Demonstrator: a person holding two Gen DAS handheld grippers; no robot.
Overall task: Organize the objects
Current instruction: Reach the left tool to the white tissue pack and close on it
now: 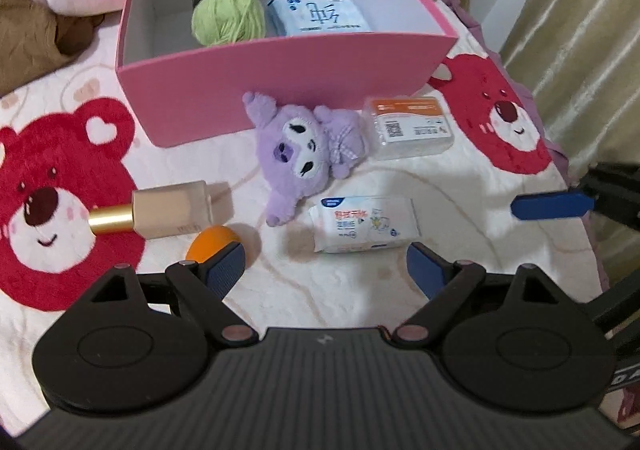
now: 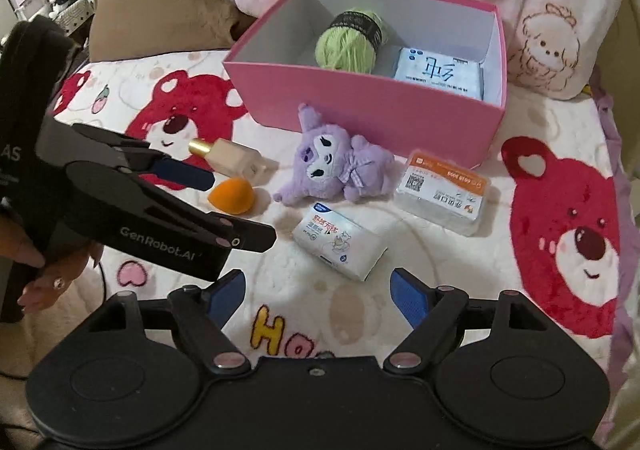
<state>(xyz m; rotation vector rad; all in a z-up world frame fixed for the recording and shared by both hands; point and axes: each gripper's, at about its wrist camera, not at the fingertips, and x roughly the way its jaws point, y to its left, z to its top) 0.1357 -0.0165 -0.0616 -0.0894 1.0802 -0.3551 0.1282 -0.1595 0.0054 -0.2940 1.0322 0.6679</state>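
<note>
Spread over a bed, a plush bear-print blanket (image 1: 460,185) carries an open pink cardboard box (image 1: 280,85) already holding a green yarn ball (image 1: 228,15) and a white tissue packet (image 1: 320,15). Both the left gripper (image 1: 325,264) and the right gripper (image 2: 312,292) are held with jaws apart and empty. Sorting is judged partway done: a white wipes pack (image 2: 340,246), lying nearest the right gripper, is probably to be straddled, clamped and carried into the box.

The pink box's (image 1: 280,89) near wall hides the lower part of the green yarn (image 1: 228,15). A blue finger pad (image 1: 226,264) covers the orange sponge's (image 1: 212,242) near side. Pack lettering is blurred.
</note>
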